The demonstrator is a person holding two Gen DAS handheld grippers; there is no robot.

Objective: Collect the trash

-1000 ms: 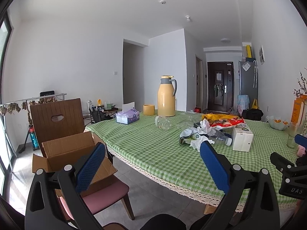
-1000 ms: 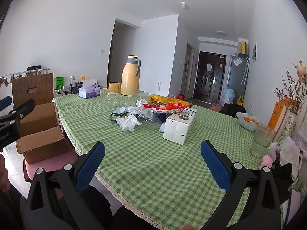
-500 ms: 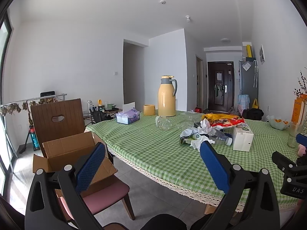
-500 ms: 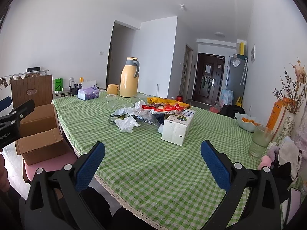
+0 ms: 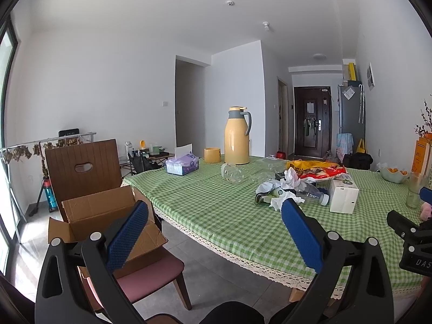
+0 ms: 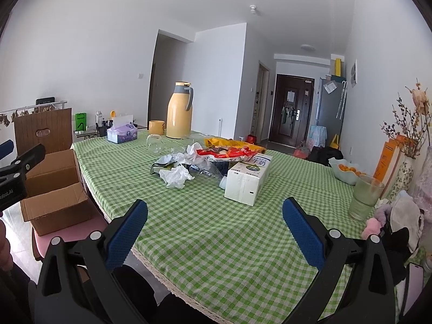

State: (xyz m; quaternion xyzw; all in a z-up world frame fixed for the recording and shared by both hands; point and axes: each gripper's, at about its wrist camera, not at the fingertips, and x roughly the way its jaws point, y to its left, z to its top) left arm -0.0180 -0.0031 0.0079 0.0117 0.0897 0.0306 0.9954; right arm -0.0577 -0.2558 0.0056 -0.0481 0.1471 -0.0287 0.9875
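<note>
A heap of trash lies mid-table on the green checked cloth: crumpled white tissue [image 6: 175,176] [image 5: 280,201], a crushed clear plastic bottle [image 6: 206,172] [image 5: 310,194], a torn wrapper [image 6: 162,162] and a red-yellow snack bag [image 6: 232,151] [image 5: 316,171]. A white milk carton [image 6: 248,179] [image 5: 343,195] stands beside the heap. An open cardboard box [image 5: 102,218] [image 6: 54,189] rests on a pink-seated chair at the table's left. My left gripper [image 5: 213,232] hangs open over the floor near the table edge. My right gripper [image 6: 214,229] is open above the cloth, short of the heap.
A yellow thermos [image 6: 179,110], yellow cup [image 6: 156,127], tissue box [image 6: 121,132] and a toppled glass jar [image 6: 154,143] sit at the far end. At right are a fruit bowl [image 6: 345,172], a glass [image 6: 364,197], a flower vase [image 6: 405,172] and soft items.
The right wrist view has crept slightly forward and up over the table. The left gripper has barely shifted. Both stay open.
</note>
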